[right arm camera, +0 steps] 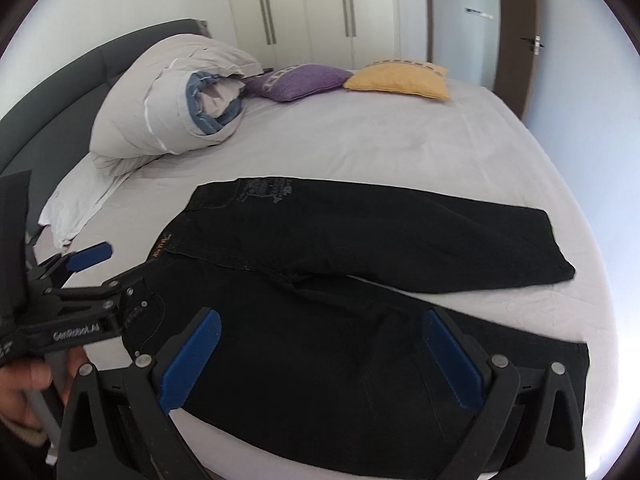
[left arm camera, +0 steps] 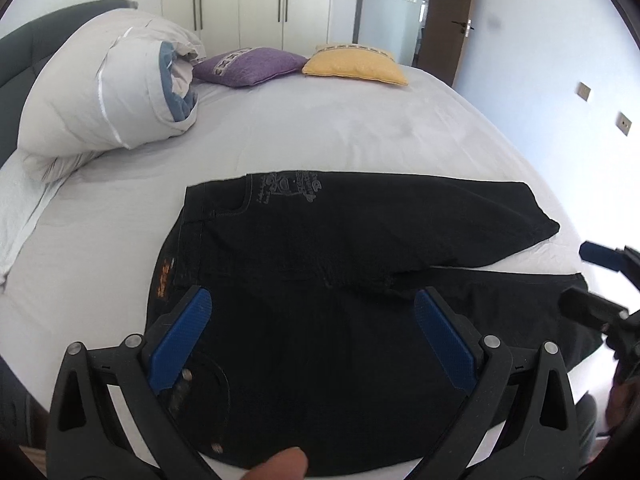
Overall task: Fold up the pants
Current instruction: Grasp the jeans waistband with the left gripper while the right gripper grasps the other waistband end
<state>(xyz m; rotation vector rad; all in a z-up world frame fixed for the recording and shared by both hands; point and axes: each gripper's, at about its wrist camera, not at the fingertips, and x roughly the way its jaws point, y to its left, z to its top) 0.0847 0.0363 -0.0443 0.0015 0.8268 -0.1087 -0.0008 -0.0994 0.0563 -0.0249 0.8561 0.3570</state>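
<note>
Right gripper [left arm camera: 600,280] cut off by frame edge; pants [right arm camera: 340,280] near hem hidden behind gripper; print illegible.

Legible markings: one brand name only.
White lettering "GenRobot.AI" runs along the black body of the left tool [right arm camera: 102,266], seen left of the right tool. The orange waistband patch and grey stitched print on the pants [right arm camera: 320,280] are too blurred to read.

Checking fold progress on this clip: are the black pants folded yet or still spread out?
Spread out, unfolded. The black pants lie flat on the bed, both legs separate and splayed apart; neither open gripper holds any fabric.
</note>
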